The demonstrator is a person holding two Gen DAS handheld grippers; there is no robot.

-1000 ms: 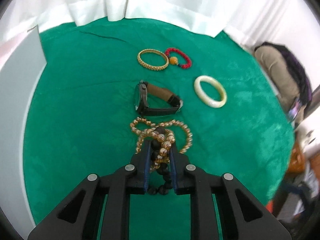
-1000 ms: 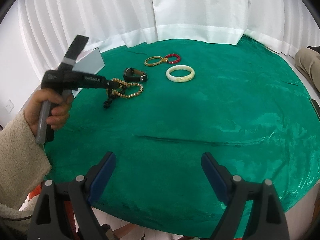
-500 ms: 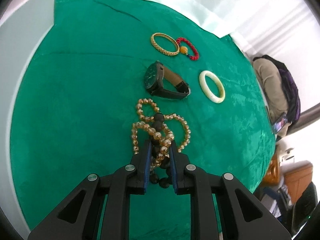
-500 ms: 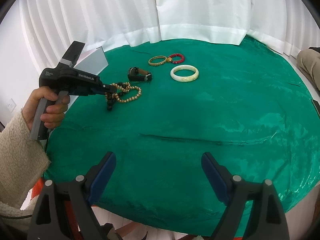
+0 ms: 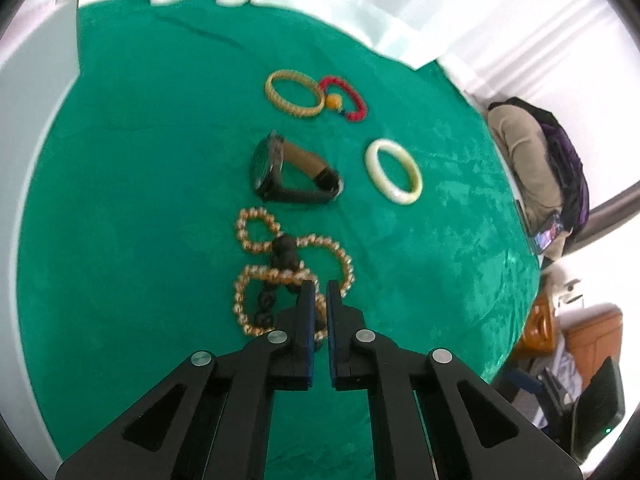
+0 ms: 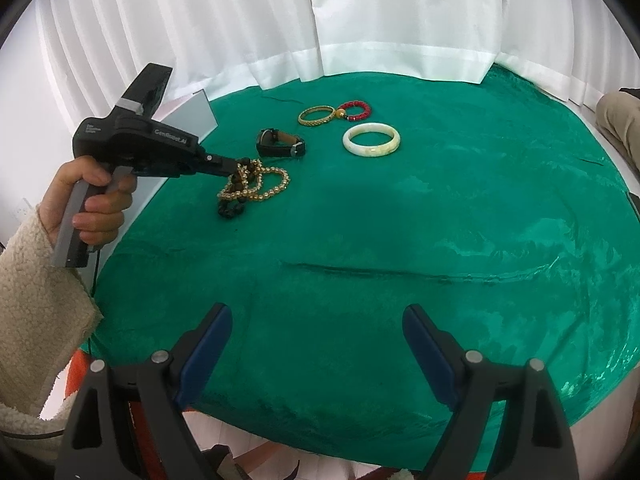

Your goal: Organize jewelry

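**Spotter:** Gold beads first. The gold bead necklace lies in loose loops on the green cloth, tangled with a strand of dark beads. It sits right under the tips of your left gripper.

**Checker:** And your left jaws?

**Spotter:** Drawn almost together, with only a thin slit between the blue pads. Nothing shows inside that slit in the left wrist view. From the right wrist view the tips meet the heap at its near-left edge, and the dark strand trails off toward you. Your left hand is wrapped round the handle.

**Checker:** What lies past the necklace?

**Spotter:** Just beyond it the watch rests on its side, strap looped. To its right, apart from it, is the white bangle. Farther back the gold bangle and the red bead bracelet touch each other.

**Checker:** Your other tool?

**Spotter:** Your right gripper hangs over the near edge of the cloth, fingers spread wide, holding nothing, well apart from all the jewelry. A grey board stands at the left rim, and a white curtain hangs behind.
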